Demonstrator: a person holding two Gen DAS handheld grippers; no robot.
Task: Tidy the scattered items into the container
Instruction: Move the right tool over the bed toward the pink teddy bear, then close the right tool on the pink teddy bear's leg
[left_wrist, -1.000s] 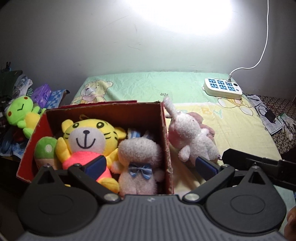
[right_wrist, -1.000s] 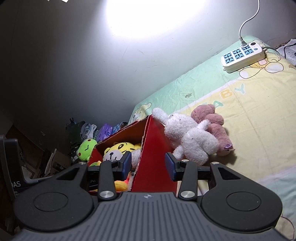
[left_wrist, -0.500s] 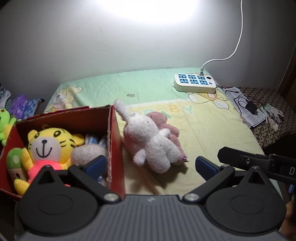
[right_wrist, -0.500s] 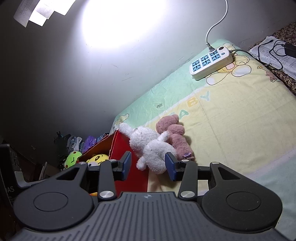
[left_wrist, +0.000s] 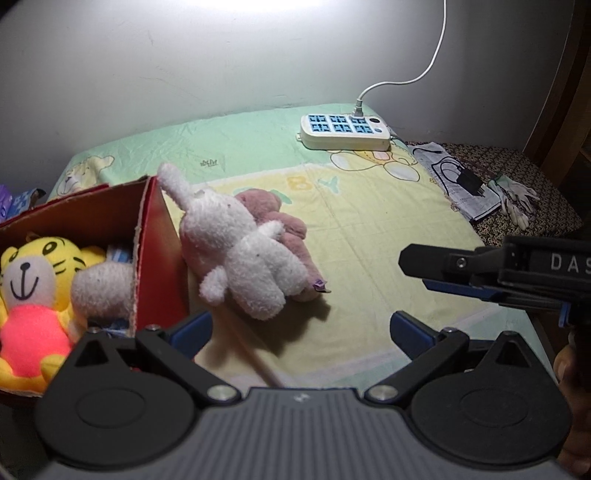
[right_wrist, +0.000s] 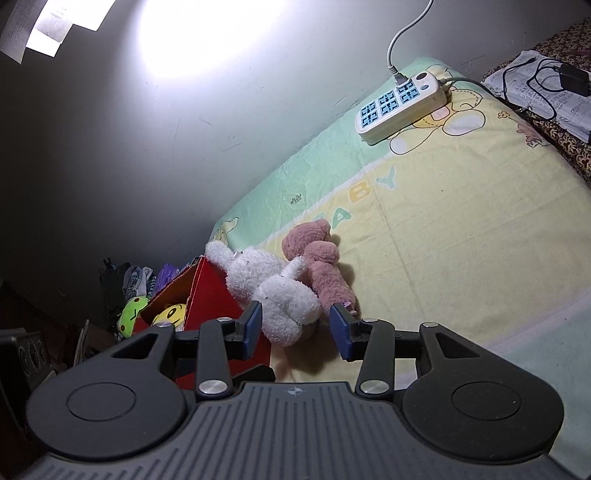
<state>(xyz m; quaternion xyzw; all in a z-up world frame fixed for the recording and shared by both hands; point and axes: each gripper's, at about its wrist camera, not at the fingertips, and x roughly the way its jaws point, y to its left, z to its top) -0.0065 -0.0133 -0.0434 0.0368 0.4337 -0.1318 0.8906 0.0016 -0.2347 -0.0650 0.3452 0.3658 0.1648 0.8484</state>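
The bed (left_wrist: 369, 221) is the biggest thing here, with its one yellow and green sheet. At its edge sits one red box (left_wrist: 155, 236). This box is where the toys go.

The job looks mostly done, but not finished. Some toys are in the box already. From the left claw's camera I count two clearly: one yellow tiger (left_wrist: 33, 280) and one gray fluffy toy (left_wrist: 101, 284). Something blue and striped peeks out behind them, but I cannot tell what it is.

Two toys are not yet put away. One white bunny (left_wrist: 240, 251) lies on the sheet, leaning against the outside of the box. One pink teddy (left_wrist: 280, 225) lies right behind it, touching it. I think both need to go in the box.

One white power strip (left_wrist: 345, 131) sits far back by the wall. One green toy (right_wrist: 132, 314) sits outside the box on its far side.

There are two claws. The left claw (left_wrist: 299, 328) is spread wide with nothing in it, low and close in front of the bunny. The right claw (right_wrist: 295, 328) is partly spread. The bunny's bottom end shows between its blue tips, but they do not squeeze it yet.
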